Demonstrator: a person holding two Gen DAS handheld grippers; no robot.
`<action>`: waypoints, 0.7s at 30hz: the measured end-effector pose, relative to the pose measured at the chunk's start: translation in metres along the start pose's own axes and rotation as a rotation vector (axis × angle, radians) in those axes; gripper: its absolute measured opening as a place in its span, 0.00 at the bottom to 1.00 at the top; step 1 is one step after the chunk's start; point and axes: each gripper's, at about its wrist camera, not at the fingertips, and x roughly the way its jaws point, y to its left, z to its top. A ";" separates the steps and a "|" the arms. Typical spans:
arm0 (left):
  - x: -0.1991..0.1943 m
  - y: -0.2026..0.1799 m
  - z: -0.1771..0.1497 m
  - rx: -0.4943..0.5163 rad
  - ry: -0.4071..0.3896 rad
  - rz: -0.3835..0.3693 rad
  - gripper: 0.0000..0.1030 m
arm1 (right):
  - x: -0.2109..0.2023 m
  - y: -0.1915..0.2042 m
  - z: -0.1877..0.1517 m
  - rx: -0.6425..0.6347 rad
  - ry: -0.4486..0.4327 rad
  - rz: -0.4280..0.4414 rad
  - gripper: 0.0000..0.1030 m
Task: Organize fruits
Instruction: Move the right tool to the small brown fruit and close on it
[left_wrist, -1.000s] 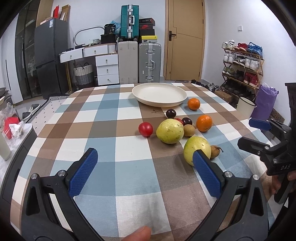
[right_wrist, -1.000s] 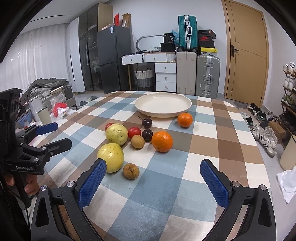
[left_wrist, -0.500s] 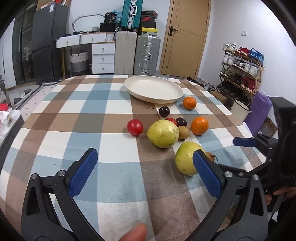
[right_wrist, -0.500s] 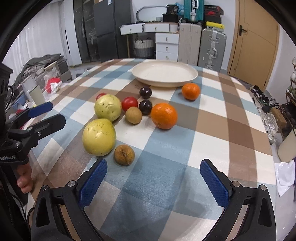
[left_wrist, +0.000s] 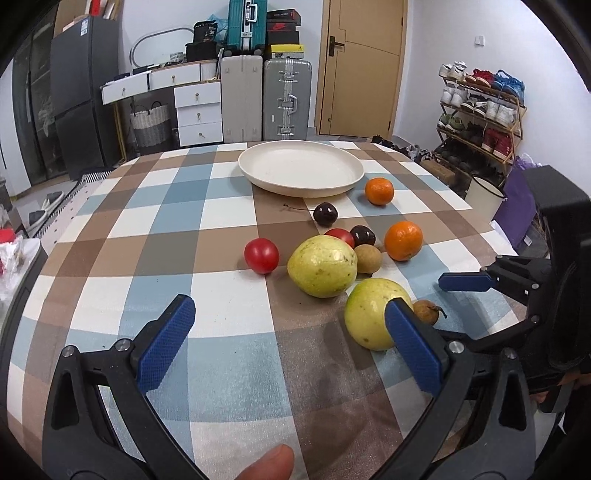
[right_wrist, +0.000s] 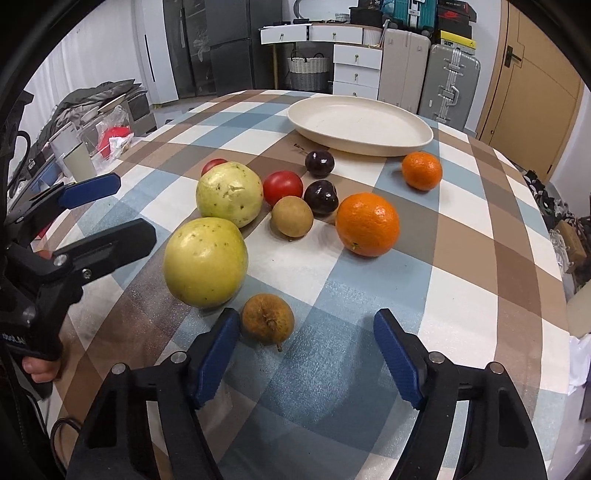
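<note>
From my left gripper (left_wrist: 291, 349), jaws wide and empty, I see a shoe rack (left_wrist: 480, 110) that the right view lacks. Fruit lies mid-cloth on the checked table (right_wrist: 461, 258), before the smooth cream plate (right_wrist: 358, 122): two speckled guavas (right_wrist: 206, 261), glossy tomatoes (right_wrist: 282, 187), dark plums (right_wrist: 320, 197), dimpled oranges (right_wrist: 367, 224). My right gripper (right_wrist: 306, 354) has just been narrowing, unclamped, one pad just beside a wrinkled brown fruit (right_wrist: 267, 317).
</note>
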 end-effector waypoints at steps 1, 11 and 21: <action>0.000 -0.002 0.000 0.011 0.001 -0.003 0.99 | -0.001 0.000 0.000 0.000 -0.001 0.005 0.70; 0.008 -0.013 -0.001 0.040 0.041 -0.069 0.99 | -0.006 -0.002 0.001 0.026 -0.020 0.093 0.38; 0.017 -0.033 0.002 0.073 0.096 -0.134 0.99 | -0.023 -0.016 -0.017 0.101 -0.066 0.104 0.26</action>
